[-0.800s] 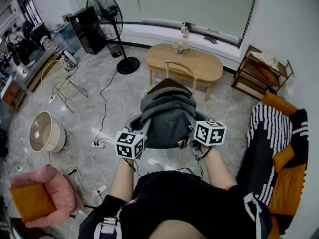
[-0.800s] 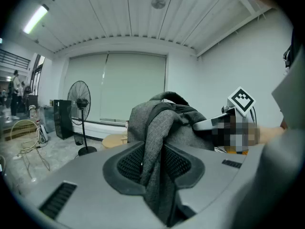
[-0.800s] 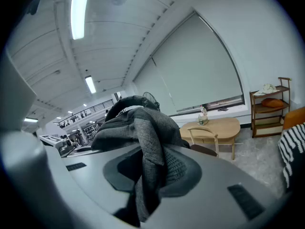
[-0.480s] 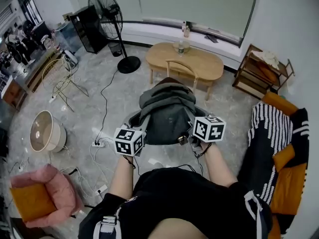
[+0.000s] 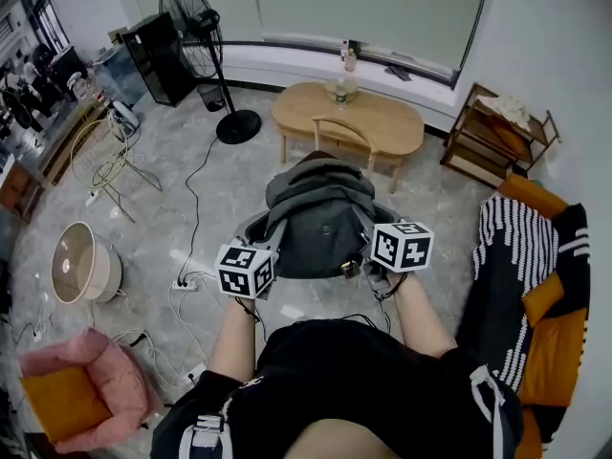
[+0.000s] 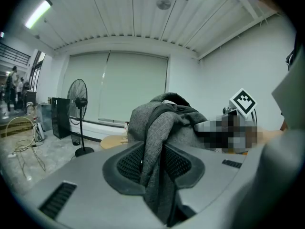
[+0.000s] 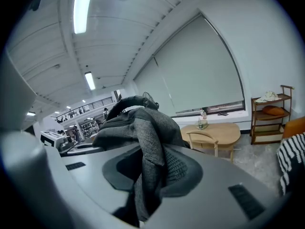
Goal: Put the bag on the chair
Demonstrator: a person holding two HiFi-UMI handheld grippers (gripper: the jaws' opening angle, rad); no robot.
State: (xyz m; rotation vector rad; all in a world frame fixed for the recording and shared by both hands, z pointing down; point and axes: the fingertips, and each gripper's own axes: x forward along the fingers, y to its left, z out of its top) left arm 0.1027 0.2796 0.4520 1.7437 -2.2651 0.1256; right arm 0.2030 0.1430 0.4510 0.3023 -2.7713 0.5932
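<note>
Person's wearing a black top (image 5: 363,371), and no sleeves reach the forearms. Pale grey webbing straps (image 5: 203,435) with plastic buckles cross it low on both sides. The left gripper (image 6: 153,165) and right gripper (image 7: 147,171) look like twins: smooth grey moulded shells, little slotted vents (image 6: 57,199), and black mesh-textured pads (image 6: 127,163) lining the jaws. Each one has a white cube (image 5: 246,270) on top, printed with chunky black square markers.
</note>
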